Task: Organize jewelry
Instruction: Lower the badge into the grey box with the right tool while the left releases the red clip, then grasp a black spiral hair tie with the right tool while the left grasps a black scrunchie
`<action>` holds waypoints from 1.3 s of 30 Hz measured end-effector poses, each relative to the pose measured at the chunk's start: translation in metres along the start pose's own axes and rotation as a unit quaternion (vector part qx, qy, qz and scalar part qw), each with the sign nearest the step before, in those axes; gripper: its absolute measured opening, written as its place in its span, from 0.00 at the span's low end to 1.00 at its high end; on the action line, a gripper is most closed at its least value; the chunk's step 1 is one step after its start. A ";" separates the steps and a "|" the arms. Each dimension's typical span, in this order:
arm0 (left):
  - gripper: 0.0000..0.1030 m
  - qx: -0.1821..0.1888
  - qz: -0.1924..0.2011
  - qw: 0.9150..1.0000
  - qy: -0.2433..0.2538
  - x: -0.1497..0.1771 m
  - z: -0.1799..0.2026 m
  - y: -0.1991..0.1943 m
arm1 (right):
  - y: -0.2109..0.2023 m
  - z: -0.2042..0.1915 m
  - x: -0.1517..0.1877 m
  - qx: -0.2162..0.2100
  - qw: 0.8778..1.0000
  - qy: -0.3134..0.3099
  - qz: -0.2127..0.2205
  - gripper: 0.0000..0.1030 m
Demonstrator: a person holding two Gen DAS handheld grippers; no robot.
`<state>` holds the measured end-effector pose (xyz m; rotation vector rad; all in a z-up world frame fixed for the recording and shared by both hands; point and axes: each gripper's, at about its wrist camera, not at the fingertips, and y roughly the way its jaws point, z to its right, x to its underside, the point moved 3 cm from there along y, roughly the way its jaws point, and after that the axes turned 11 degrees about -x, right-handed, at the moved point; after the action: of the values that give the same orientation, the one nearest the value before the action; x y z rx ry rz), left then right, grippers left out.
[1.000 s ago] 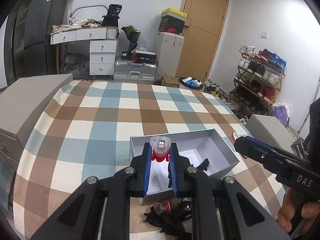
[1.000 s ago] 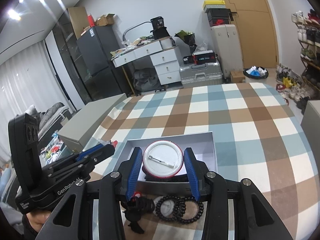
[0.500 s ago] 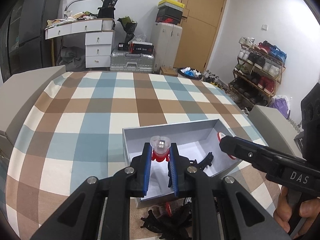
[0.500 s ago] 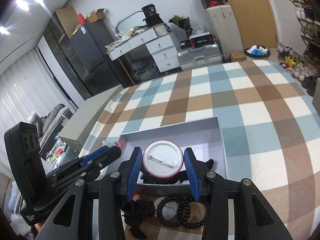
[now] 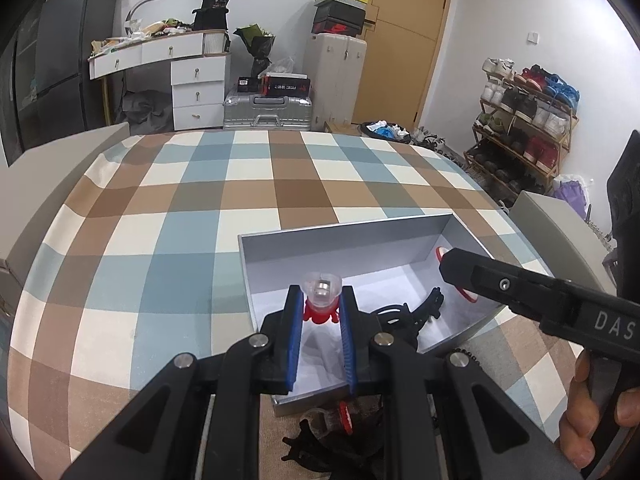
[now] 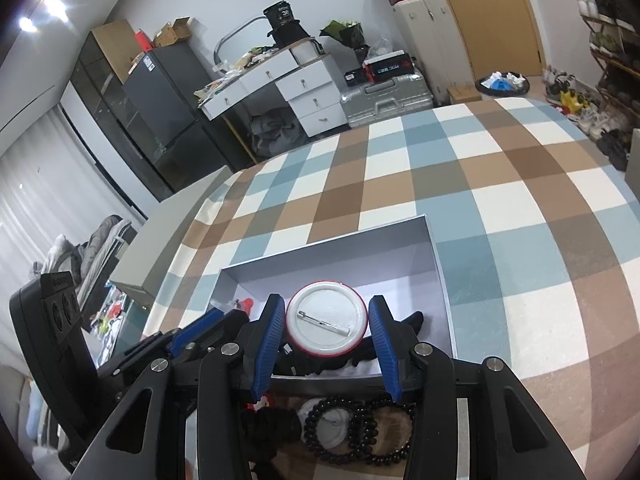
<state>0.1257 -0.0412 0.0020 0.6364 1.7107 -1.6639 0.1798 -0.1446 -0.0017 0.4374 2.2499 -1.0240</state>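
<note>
Nearest you, outside the box's near wall, the unsorted pile lay on the checked blue, brown and cream tablecloth (image 6: 500,184): two black beaded bracelets (image 6: 360,428) over a white disc, a black fabric hair tie (image 6: 276,426), something red half hidden. Your left gripper (image 5: 320,300) held its blue-padded fingers narrow, clamped on a small clear-topped trinket with a red base (image 5: 321,296); your right gripper (image 6: 327,326) held its fingers part-way apart, gripping a round white pin badge with a red rim (image 6: 327,326), pin side up. Against the frames from a second back, both hands had come down and forward, so that the open grey cardboard box with a white floor (image 5: 344,236) filled more of each view and both pieces hung over its interior instead of short of it. Neither grip had changed. Judgement: you were on the final lowering before release; two items were near placement, the pile was still to sort. A black hair claw (image 5: 420,312) already lay inside the box. Hard to read: what the trinket was; whether either piece touched the box floor; the badge's face, turned away; the red object beside the pile, cut off by the gripper body. Only fingers of your right hand (image 5: 588,408) showed at the frame edge.
</note>
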 end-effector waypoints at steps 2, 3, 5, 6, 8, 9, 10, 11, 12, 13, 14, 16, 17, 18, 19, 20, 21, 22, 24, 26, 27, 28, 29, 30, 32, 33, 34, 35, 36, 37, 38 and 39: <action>0.12 0.003 -0.002 1.000 0.004 -0.001 0.001 0.002 | -0.001 -0.001 0.000 0.000 1.000 -0.002 -0.001 0.42; 0.12 0.003 -0.002 1.000 0.006 -0.001 0.002 0.002 | -0.002 -0.002 0.000 -0.001 1.000 -0.004 0.000 0.42; 0.12 0.000 -0.003 1.000 0.010 -0.001 0.002 0.003 | -0.003 -0.003 0.000 -0.004 1.000 -0.007 0.002 0.42; 0.12 -0.001 -0.004 1.000 0.011 -0.001 0.002 0.002 | -0.004 -0.004 -0.001 -0.004 1.000 -0.008 0.002 0.42; 0.12 0.005 -0.005 1.000 0.008 -0.002 0.002 0.000 | -0.007 -0.007 -0.001 -0.001 1.000 -0.014 0.004 0.42; 0.12 0.013 -0.004 1.000 0.006 -0.003 0.002 -0.002 | -0.010 -0.009 -0.001 0.002 1.000 -0.019 0.007 0.43; 0.12 0.019 0.000 1.000 0.006 -0.003 0.002 -0.005 | -0.014 -0.010 -0.001 0.009 1.000 -0.024 0.011 0.51; 0.12 0.022 0.004 1.000 0.005 -0.004 0.002 -0.008 | -0.018 -0.011 0.000 0.014 0.999 -0.029 0.016 0.57; 0.13 0.025 0.012 1.000 0.004 -0.005 0.001 -0.013 | -0.022 -0.012 0.000 0.019 0.999 -0.032 0.022 0.64; 0.17 0.026 0.018 1.000 0.001 -0.006 0.000 -0.016 | -0.028 -0.013 0.002 0.024 0.999 -0.035 0.032 0.65; 0.25 0.027 0.024 0.999 -0.001 -0.007 -0.002 -0.020 | -0.031 -0.013 0.002 0.028 0.998 -0.037 0.036 0.65; 0.36 0.028 0.030 0.999 -0.004 -0.008 -0.004 -0.025 | -0.040 -0.012 0.006 0.042 0.997 -0.039 0.042 0.77; 0.43 0.028 0.033 0.999 -0.005 -0.008 -0.006 -0.029 | -0.043 -0.011 0.006 0.047 0.997 -0.039 0.044 0.80; 0.49 0.027 0.033 0.999 -0.004 -0.007 -0.007 -0.031 | -0.048 -0.010 0.008 0.053 0.997 -0.039 0.048 0.85; 0.64 0.026 0.033 0.999 -0.004 -0.006 -0.008 -0.033 | -0.053 -0.008 0.011 0.059 0.996 -0.038 0.050 0.88; 0.76 0.024 0.033 0.999 -0.006 -0.004 -0.011 -0.035 | -0.055 -0.007 0.012 0.063 0.996 -0.037 0.049 0.88; 0.79 0.022 0.035 0.999 -0.008 -0.002 -0.012 -0.038 | -0.058 -0.006 0.015 0.068 0.996 -0.036 0.046 0.89; 0.82 0.024 0.038 0.999 -0.010 0.000 -0.014 -0.042 | -0.062 -0.004 0.019 0.072 0.996 -0.036 0.045 0.90; 0.85 0.024 0.039 0.999 -0.008 0.005 -0.017 -0.047 | -0.065 0.000 0.024 0.081 0.995 -0.033 0.041 0.92; 0.98 0.009 0.031 0.999 -0.008 0.010 -0.018 -0.048 | -0.064 0.003 0.030 0.086 0.995 -0.031 0.029 0.93; 0.98 0.002 0.029 1.000 -0.010 0.013 -0.019 -0.049 | -0.062 0.004 0.034 0.088 0.995 -0.032 0.018 0.93; 0.98 0.000 0.027 1.000 -0.012 0.015 -0.019 -0.050 | -0.060 0.005 0.037 0.091 0.995 -0.034 0.012 0.93; 0.98 -0.002 0.025 1.000 -0.012 0.017 -0.020 -0.050 | -0.060 0.005 0.040 0.093 0.995 -0.035 0.009 0.93; 0.98 -0.006 0.022 1.000 -0.012 0.019 -0.020 -0.050 | -0.059 0.006 0.043 0.093 0.995 -0.035 0.006 0.93; 0.98 -0.016 0.020 1.000 -0.007 0.022 -0.019 -0.050 | -0.056 0.005 0.048 0.093 0.995 -0.038 -0.003 0.93; 0.98 -0.022 0.021 1.000 -0.006 0.023 -0.019 -0.051 | -0.055 0.004 0.050 0.093 0.995 -0.042 -0.007 0.93; 0.98 -0.026 0.022 0.999 -0.004 0.024 -0.019 -0.052 | -0.054 0.003 0.052 0.095 0.994 -0.048 -0.011 0.93; 0.98 -0.028 0.022 0.999 -0.003 0.026 -0.020 -0.053 | -0.053 0.002 0.053 0.097 0.994 -0.052 -0.012 0.93; 0.98 -0.028 0.022 0.999 -0.002 0.027 -0.020 -0.053 | -0.053 0.001 0.055 0.100 0.993 -0.056 -0.015 0.93; 0.98 -0.026 0.022 0.999 -0.002 0.028 -0.021 -0.054 | -0.052 0.000 0.056 0.100 0.993 -0.059 -0.018 0.93; 0.98 -0.026 0.023 0.999 -0.004 0.029 -0.022 -0.054 | -0.051 -0.001 0.057 0.102 0.992 -0.064 -0.022 0.93; 0.98 -0.026 0.023 0.999 -0.005 0.030 -0.023 -0.054 | -0.050 -0.003 0.059 0.103 0.992 -0.068 -0.024 0.92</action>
<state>0.0629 -0.0254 0.0156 0.6381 1.7140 -1.5839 0.1081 -0.1726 -0.0108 0.3880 2.0512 -1.2792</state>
